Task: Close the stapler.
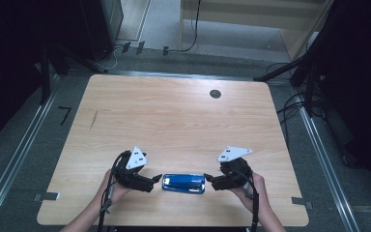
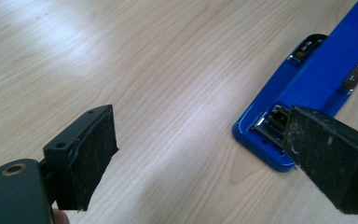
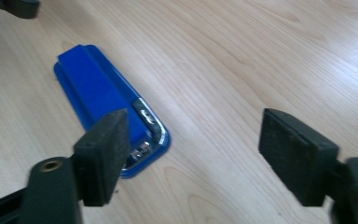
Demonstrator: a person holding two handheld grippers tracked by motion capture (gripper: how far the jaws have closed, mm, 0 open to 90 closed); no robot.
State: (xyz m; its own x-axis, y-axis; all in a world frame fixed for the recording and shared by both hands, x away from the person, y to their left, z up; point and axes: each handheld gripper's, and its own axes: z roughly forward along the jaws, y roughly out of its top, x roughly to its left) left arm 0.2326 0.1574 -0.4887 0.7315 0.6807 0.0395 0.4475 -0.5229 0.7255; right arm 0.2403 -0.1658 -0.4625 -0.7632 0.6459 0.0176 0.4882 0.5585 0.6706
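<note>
The wooden table (image 1: 174,116) has a light grain and rounded corners. Near its far edge, at about one o'clock from the middle, there is a small round dark hole (image 1: 215,94). On the left part of the top, at about ten o'clock, a thin dark mark (image 1: 93,120) lies slantwise. Beyond the table, at twelve o'clock, a black cable (image 1: 193,34) runs over the grey floor (image 1: 164,24). At three o'clock, more cables (image 1: 290,104) lie beside a metal rail (image 1: 326,164).

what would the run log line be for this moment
object: flat blue plastic stapler lying on wooden table | left tongs: open, at its left end | right tongs: open, at its right end | held: nothing
</note>
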